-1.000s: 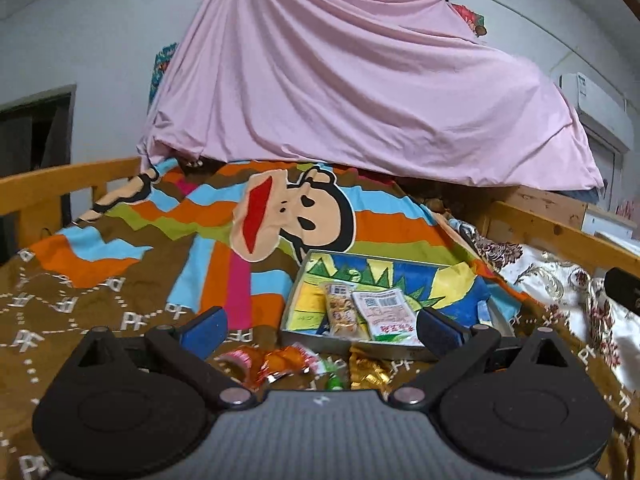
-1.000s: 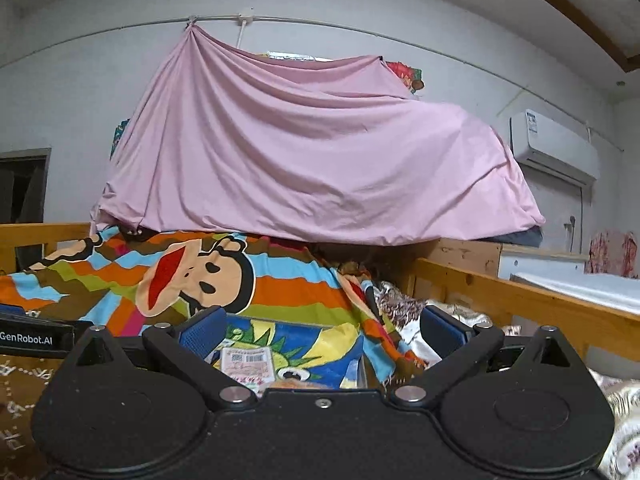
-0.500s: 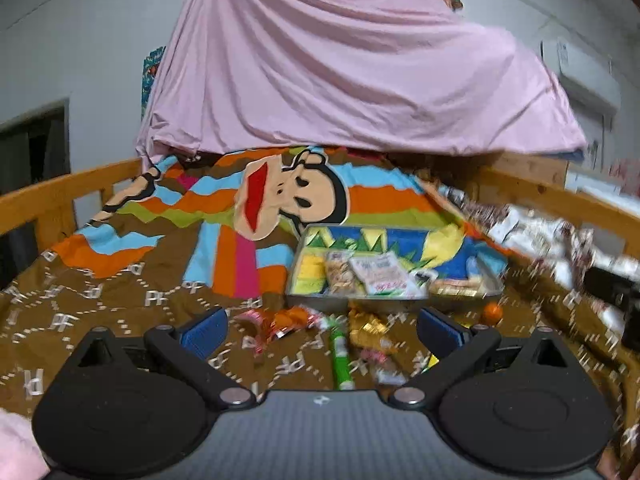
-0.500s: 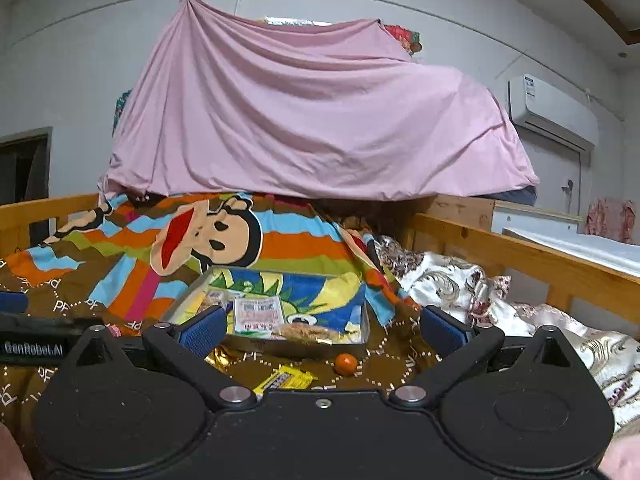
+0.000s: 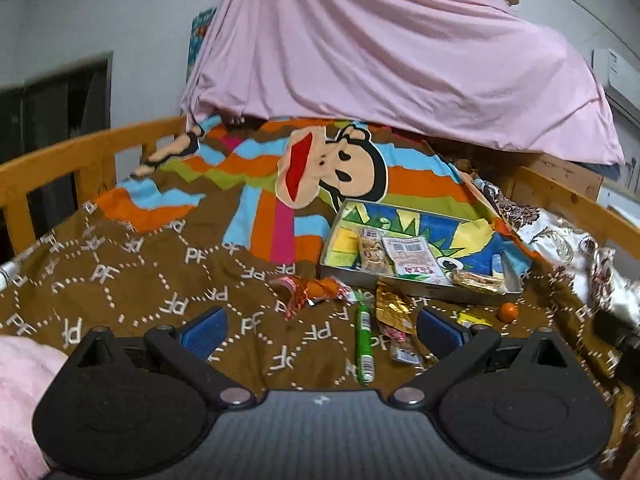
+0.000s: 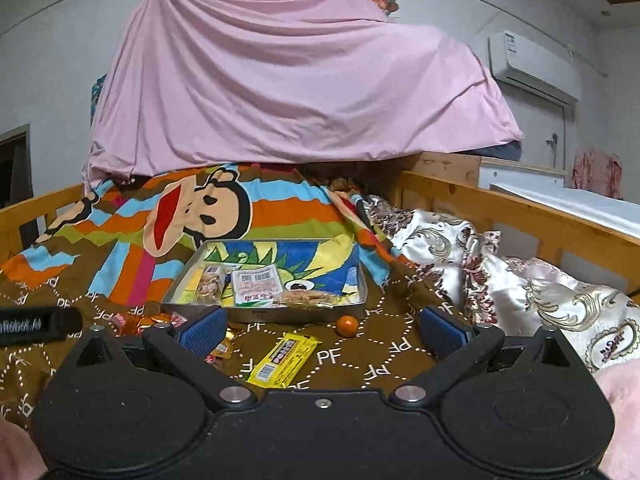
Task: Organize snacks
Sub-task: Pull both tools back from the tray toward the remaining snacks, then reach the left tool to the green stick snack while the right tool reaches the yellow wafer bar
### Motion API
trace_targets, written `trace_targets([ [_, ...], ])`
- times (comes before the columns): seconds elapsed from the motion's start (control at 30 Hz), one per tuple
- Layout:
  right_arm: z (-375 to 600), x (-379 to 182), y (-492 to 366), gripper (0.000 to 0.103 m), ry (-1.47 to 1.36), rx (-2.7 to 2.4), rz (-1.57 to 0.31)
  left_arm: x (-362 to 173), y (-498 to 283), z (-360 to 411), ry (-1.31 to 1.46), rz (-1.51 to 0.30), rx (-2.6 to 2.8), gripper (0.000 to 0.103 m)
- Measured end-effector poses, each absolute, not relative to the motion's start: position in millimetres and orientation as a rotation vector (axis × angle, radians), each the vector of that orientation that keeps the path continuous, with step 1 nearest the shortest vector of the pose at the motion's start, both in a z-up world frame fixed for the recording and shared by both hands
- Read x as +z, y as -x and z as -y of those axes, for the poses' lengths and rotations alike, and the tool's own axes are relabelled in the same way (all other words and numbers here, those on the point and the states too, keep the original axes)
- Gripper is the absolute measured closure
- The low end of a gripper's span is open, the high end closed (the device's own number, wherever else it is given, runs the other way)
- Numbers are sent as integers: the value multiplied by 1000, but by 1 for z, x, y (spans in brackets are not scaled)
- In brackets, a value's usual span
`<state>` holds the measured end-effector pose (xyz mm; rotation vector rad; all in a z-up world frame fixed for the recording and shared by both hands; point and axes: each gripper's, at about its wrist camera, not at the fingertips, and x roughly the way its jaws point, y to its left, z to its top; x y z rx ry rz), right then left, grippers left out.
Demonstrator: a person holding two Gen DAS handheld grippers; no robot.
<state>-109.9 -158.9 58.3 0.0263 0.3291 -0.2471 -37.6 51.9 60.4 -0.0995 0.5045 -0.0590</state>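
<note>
A shallow metal tray [image 5: 404,280] [image 6: 280,314] with a colourful picture bottom lies on the brown bedspread and holds a few snack packets, among them a white packet [image 5: 414,256] [image 6: 256,284]. Loose snacks lie in front of it: a green stick [image 5: 364,344], a gold wrapper [image 5: 392,308], an orange-red wrapper [image 5: 316,290], a small orange ball [image 5: 508,312] [image 6: 346,325] and a yellow bar [image 6: 284,358]. My left gripper [image 5: 320,330] is open and empty above the loose snacks. My right gripper [image 6: 320,328] is open and empty, with the yellow bar between its fingers, lower down.
The bed has wooden rails on the left [image 5: 60,160] and the right [image 6: 520,212]. A pink sheet [image 6: 288,92] hangs over the far end. A floral quilt [image 6: 500,280] is bunched up at the right. The left gripper's body [image 6: 36,324] shows at the right wrist view's left edge.
Both grippers have pulled back and tilted down, so the loose snacks in front of the tray have come into view. Both stay open and empty.
</note>
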Motion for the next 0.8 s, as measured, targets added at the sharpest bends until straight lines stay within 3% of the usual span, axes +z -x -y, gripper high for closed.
trace_targets([
  [0.57, 128, 21, 64, 1, 219, -29, -472, 25, -62, -49, 52, -846, -323, 0],
  [0.8, 131, -6, 24, 1, 278, -27, -548, 7, -111, -40, 2, -862, -372, 0],
])
